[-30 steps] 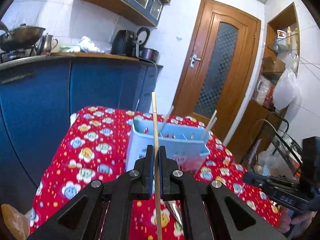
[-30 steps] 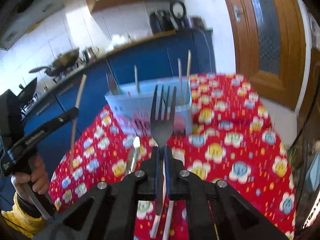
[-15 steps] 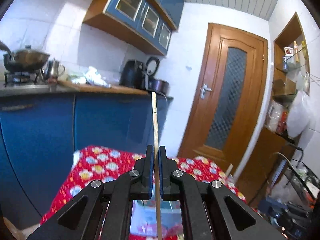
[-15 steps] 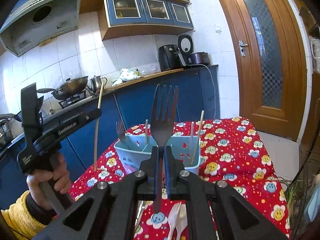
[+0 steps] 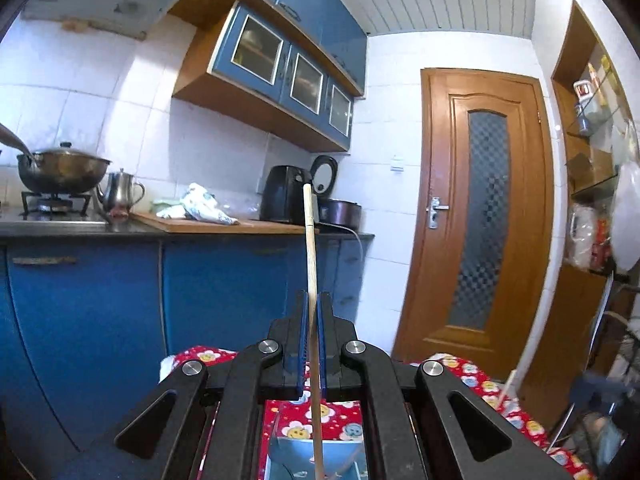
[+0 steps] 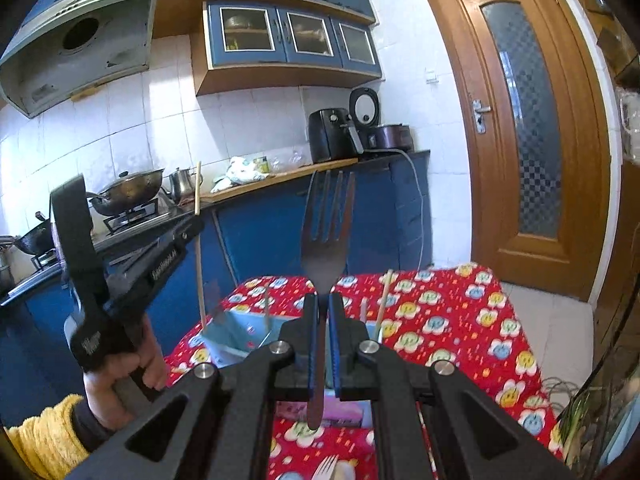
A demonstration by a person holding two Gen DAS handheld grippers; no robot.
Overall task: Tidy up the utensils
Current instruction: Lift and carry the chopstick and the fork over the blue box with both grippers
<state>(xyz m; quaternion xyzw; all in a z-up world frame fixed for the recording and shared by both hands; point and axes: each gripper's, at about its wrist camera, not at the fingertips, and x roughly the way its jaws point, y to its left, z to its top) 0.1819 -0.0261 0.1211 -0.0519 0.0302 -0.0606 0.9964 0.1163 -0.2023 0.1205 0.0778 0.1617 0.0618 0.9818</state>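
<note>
My left gripper [image 5: 311, 300] is shut on a wooden chopstick [image 5: 310, 248] held upright, its lower end over the light blue utensil basket [image 5: 292, 450]. The left gripper [image 6: 192, 224] also shows in the right wrist view, with the chopstick [image 6: 199, 248] pointing down to the basket's left corner [image 6: 234, 330]. My right gripper [image 6: 323, 300] is shut on a dark metal fork [image 6: 326, 236], tines up, above the basket. Several chopsticks [image 6: 385, 300] stand in the basket.
The table has a red flowered cloth [image 6: 460, 320]. A white plastic fork [image 6: 326, 468] lies on it at the near edge. Blue counter cabinets [image 5: 224, 288] with a wok and kettle stand behind. A wooden door [image 5: 480, 216] is at right.
Both grippers have tilted up and risen, so the table drops low in both views. The left chopstick has moved over the basket. Each grip is unchanged.
</note>
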